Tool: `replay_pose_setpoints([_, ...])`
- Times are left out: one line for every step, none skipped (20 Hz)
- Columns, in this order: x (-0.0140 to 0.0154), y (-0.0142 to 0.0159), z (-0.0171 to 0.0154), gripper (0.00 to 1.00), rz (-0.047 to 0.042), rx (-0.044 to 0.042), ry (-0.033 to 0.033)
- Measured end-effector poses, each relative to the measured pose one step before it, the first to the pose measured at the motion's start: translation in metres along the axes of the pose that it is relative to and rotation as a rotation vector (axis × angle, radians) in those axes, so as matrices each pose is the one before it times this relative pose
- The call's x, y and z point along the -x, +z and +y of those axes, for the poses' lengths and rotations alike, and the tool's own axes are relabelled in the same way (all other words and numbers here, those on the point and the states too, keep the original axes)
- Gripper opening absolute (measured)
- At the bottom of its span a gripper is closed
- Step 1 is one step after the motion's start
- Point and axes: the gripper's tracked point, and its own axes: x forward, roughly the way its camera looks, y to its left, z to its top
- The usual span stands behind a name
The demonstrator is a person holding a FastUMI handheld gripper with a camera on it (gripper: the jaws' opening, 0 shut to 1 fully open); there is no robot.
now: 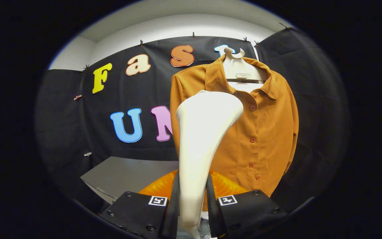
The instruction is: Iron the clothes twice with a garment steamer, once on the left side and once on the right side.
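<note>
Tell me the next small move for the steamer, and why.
Probably ease the steamer forward and toward the shirt's panel left of the button row. The hand-held gripper is shut on the steamer's handle, its head raised before that side, but whether it touches the fabric cannot be told.

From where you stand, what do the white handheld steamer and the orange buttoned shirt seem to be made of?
The white handheld steamer, clamped between the gripper fingers, looks like smooth moulded plastic: it is seamless and catches a soft sheen. The orange buttoned shirt, hanging just beyond it, looks like a matte woven fabric, draping in soft folds; the exact fibre cannot be told.
</note>
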Motion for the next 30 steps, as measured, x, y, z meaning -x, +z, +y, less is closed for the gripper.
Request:
replay_pose_setpoints([-0.00586, -0.00125, -0.00548, 0.41, 0.00974, -0.01103, 0.01401])
replay_pose_setpoints([-0.00636, -0.00153, -0.00508, 0.41, 0.01017, -0.01144, 0.01467])
replay_pose_setpoints([-0.00570, -0.00239, -0.00519, 0.41, 0.01082, -0.01013, 0.01121])
replay_pose_setpoints([-0.00589, -0.00186, -0.00365, 0.41, 0.01088, -0.00680, 0.01143])
replay_pose_setpoints([-0.00540, -0.00166, -0.00280, 0.41, 0.00908, -0.00579, 0.01576])
replay_pose_setpoints([-0.00482, -0.00147, -0.00219, 0.41, 0.00750, -0.00451, 0.01675])
replay_pose_setpoints([-0.00488, -0.00204, -0.00279, 0.41, 0.00935, -0.00320, 0.01119])
replay_pose_setpoints([-0.00556, -0.00282, -0.00481, 0.41, 0.01195, -0.00281, 0.00532])
replay_pose_setpoints([-0.00437, -0.00319, -0.00445, 0.41, 0.01371, -0.00411, 0.00220])
replay_pose_setpoints([-0.00243, -0.00262, -0.00315, 0.41, 0.00876, -0.00404, 0.00594])
replay_pose_setpoints([-0.00301, -0.00046, -0.00092, 0.41, 0.00577, -0.00516, 0.01193])
replay_pose_setpoints([-0.00194, -0.00273, -0.00286, 0.41, 0.00679, -0.00064, 0.01061])
replay_pose_setpoints([-0.00325, -0.00328, -0.00201, 0.41, 0.01035, -0.00091, 0.00953])
replay_pose_setpoints([-0.00341, -0.00528, -0.00363, 0.41, 0.01929, -0.00422, 0.00934])
replay_pose_setpoints([-0.00223, -0.00411, -0.00325, 0.41, 0.01814, -0.00713, 0.00392])
replay_pose_setpoints([-0.00386, -0.00591, -0.00443, 0.41, 0.01951, -0.01122, -0.00092])
replay_pose_setpoints([-0.00307, -0.00623, -0.00368, 0.41, 0.01621, -0.01010, 0.00131])
replay_pose_setpoints([-0.00184, -0.00587, -0.00373, 0.41, 0.01295, -0.00845, 0.00408])
replay_pose_setpoints([-0.00269, -0.00460, -0.00209, 0.41, 0.01364, -0.00808, 0.00438])
replay_pose_setpoints([-0.00223, -0.00332, -0.00101, 0.41, 0.01314, -0.00766, 0.00272])
replay_pose_setpoints([-0.00210, -0.00407, -0.00171, 0.41, 0.01152, -0.00713, 0.00258])
replay_pose_setpoints([-0.00177, -0.00545, -0.00210, 0.41, 0.01124, -0.00489, 0.00204])
replay_pose_setpoints([-0.00211, -0.00496, -0.00217, 0.41, 0.01167, -0.00439, 0.00116])
replay_pose_setpoints([-0.00274, -0.00702, -0.00339, 0.41, 0.01308, -0.00546, 0.00121])
replay_pose_setpoints([-0.00357, -0.00610, -0.00259, 0.41, 0.01413, -0.00620, 0.00099])
replay_pose_setpoints([-0.00351, -0.00294, 0.00001, 0.41, 0.01338, -0.00727, 0.00020])
replay_pose_setpoints([-0.00259, -0.00549, -0.00203, 0.41, 0.01331, -0.00833, 0.00015])
replay_pose_setpoints([-0.00237, -0.00755, -0.00343, 0.41, 0.01452, -0.00848, -0.00088])
replay_pose_setpoints([-0.00372, -0.00767, -0.00221, 0.41, 0.01703, -0.00870, -0.00308])
replay_pose_setpoints([-0.00368, -0.00585, -0.00226, 0.41, 0.01642, -0.00961, -0.00507])
